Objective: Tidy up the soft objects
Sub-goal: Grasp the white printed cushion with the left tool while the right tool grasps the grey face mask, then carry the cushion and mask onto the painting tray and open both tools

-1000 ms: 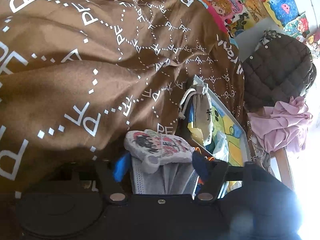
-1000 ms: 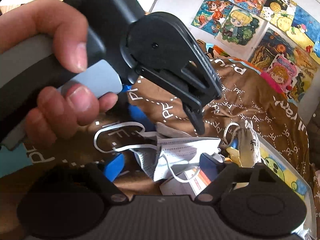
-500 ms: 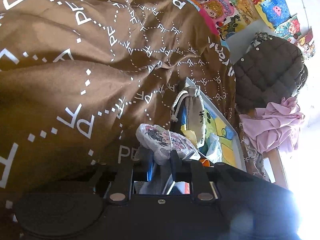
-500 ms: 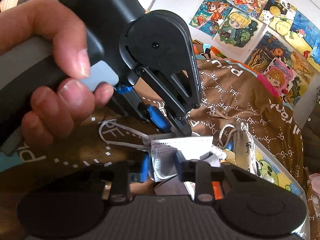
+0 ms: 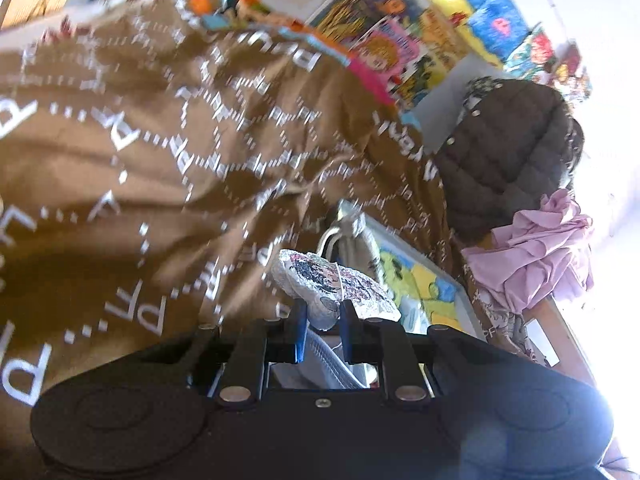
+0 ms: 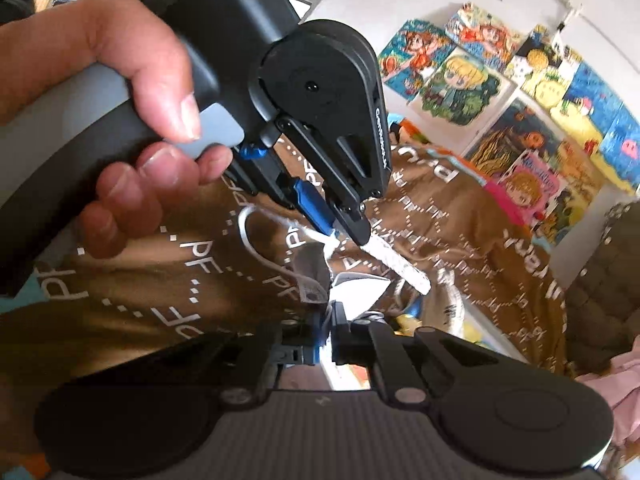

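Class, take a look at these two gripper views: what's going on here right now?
A person holds a gripper in each hand over a brown printed blanket. The left gripper is shut on a small printed pouch, lifted above the blanket. The right gripper is closed on a grey face mask, whose white ear loop trails beside the left hand. A drawstring bag lies just beyond, at the edge of a colourful tray.

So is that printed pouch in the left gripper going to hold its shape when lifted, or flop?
Likely flop: the printed pouch sags either side of the left gripper, pinched at one edge only. It looks thin and probably light. Its crinkled, shiny surface may be slippery, so it could slide out under a quick swing.
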